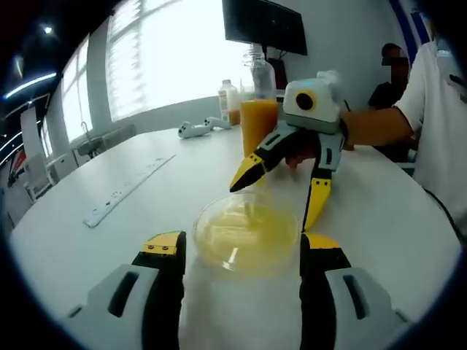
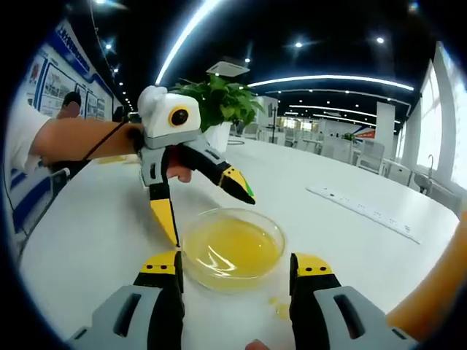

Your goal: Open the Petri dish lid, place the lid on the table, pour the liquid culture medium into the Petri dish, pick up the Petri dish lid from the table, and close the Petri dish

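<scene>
A clear Petri dish (image 1: 248,235) (image 2: 232,248) with yellow liquid in it sits on the white table (image 1: 109,240) (image 2: 95,233). I cannot tell whether its lid is on. My left gripper (image 1: 242,245) is open, its yellow-tipped jaws on either side of the dish's near edge. From the opposite side, my right gripper (image 2: 237,264) is also open and flanks the dish. Each shows in the other's view, jaws spread and angled down at the dish: the right gripper (image 1: 271,207), the left gripper (image 2: 211,219). A bottle of orange liquid (image 1: 259,109) stands behind.
A white power strip (image 1: 128,189) (image 2: 365,208) lies on the table. A small bottle (image 1: 228,102) and a white controller (image 1: 201,129) sit near the window. A potted plant (image 2: 219,102) stands further back. Yellow drops (image 2: 281,306) lie by the dish. A person's arm (image 1: 379,124) holds the right gripper.
</scene>
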The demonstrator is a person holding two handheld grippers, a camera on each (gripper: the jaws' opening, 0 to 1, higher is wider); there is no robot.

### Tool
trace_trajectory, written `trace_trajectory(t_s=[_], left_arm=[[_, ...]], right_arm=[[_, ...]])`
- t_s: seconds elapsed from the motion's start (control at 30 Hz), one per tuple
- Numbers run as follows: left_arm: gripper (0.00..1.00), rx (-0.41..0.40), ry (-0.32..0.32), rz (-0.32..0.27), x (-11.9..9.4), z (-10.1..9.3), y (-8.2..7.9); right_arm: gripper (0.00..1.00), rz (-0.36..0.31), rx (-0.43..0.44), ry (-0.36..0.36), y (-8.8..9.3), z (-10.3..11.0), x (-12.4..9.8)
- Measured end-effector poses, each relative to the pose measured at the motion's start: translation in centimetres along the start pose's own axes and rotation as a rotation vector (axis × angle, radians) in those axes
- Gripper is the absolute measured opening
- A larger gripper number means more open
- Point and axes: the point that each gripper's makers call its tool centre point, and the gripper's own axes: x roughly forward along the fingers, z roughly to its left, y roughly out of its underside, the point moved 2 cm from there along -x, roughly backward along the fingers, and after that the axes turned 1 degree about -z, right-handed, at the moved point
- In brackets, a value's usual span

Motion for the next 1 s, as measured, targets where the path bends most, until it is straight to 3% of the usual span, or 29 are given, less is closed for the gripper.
trace_trajectory(t_s=[0.13,0.37,0.6,0.8,1.0], left_arm=[[0.55,0.003,-0.109,-0.051,-1.2,0.5,-1.1],[0.55,0.007,-0.197,-0.085,-3.4,-0.7,-2.0],[0.53,0.026,-0.348,-0.132,-5.9,-1.8,-3.2],[0.52,0.009,-0.516,-0.171,-8.2,-2.8,-4.2],[0.51,-0.028,-0.591,-0.233,-9.8,-4.2,-5.4]], right_arm=[[0.53,-0.057,0.001,0.050,-1.5,-0.3,-0.9],[0.53,-0.083,-0.004,0.075,-2.7,-0.6,-1.6],[0.51,-0.147,0.045,0.106,-4.7,0.0,-3.9],[0.51,-0.208,0.055,0.161,-5.9,0.3,-6.1],[0.51,-0.248,0.011,0.230,-7.1,0.4,-8.4]])
